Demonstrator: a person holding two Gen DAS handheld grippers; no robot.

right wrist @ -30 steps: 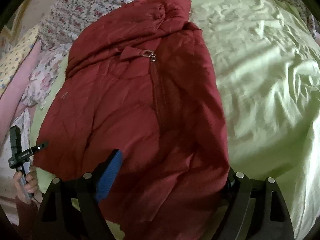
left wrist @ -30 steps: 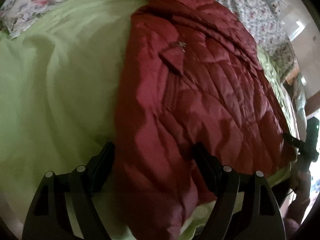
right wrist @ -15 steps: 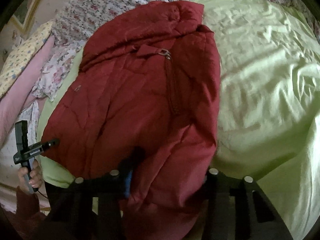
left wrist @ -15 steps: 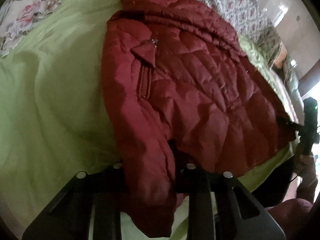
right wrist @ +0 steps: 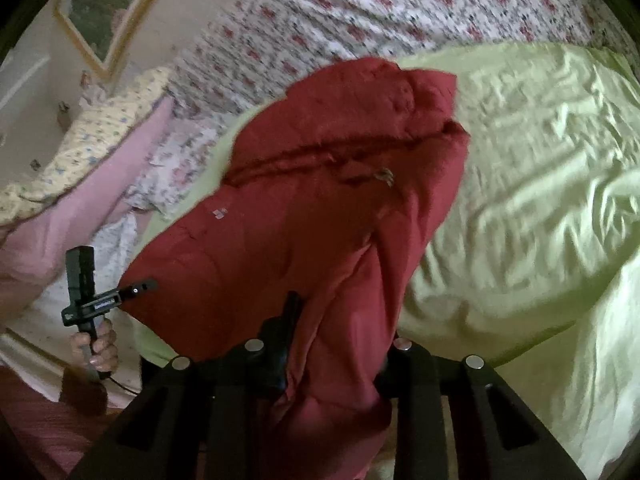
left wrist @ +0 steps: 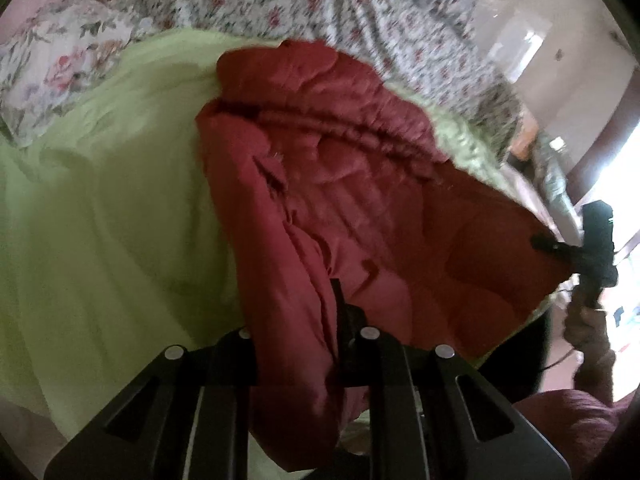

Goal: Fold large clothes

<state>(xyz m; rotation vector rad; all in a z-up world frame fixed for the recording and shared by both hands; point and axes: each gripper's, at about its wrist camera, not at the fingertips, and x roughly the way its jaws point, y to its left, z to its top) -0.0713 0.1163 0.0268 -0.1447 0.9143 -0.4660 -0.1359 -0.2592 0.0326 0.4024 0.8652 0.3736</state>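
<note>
A quilted red jacket (left wrist: 360,200) lies front up on a pale green sheet (left wrist: 100,220), collar at the far end. My left gripper (left wrist: 294,320) has its jaws closing on a bunched fold of the jacket's near hem, and the pads press the cloth. In the right wrist view, the jacket (right wrist: 320,220) has its other near corner in my right gripper (right wrist: 340,340), whose jaws are closing on the fold they pinch. Both held corners are raised off the sheet. Each view shows the other gripper (left wrist: 540,242) (right wrist: 144,286) at the jacket's edge.
The green sheet (right wrist: 520,200) covers a bed with a floral quilt (left wrist: 320,8) behind it. Pink and yellow pillows (right wrist: 100,184) lie at the left of the right wrist view. A framed picture (right wrist: 108,12) hangs on the wall. A hand (right wrist: 96,344) grips the left tool.
Both grippers went from wide open around the jacket's near hem to closed on it. They then rose, lifting the near edge and bunching the cloth.
</note>
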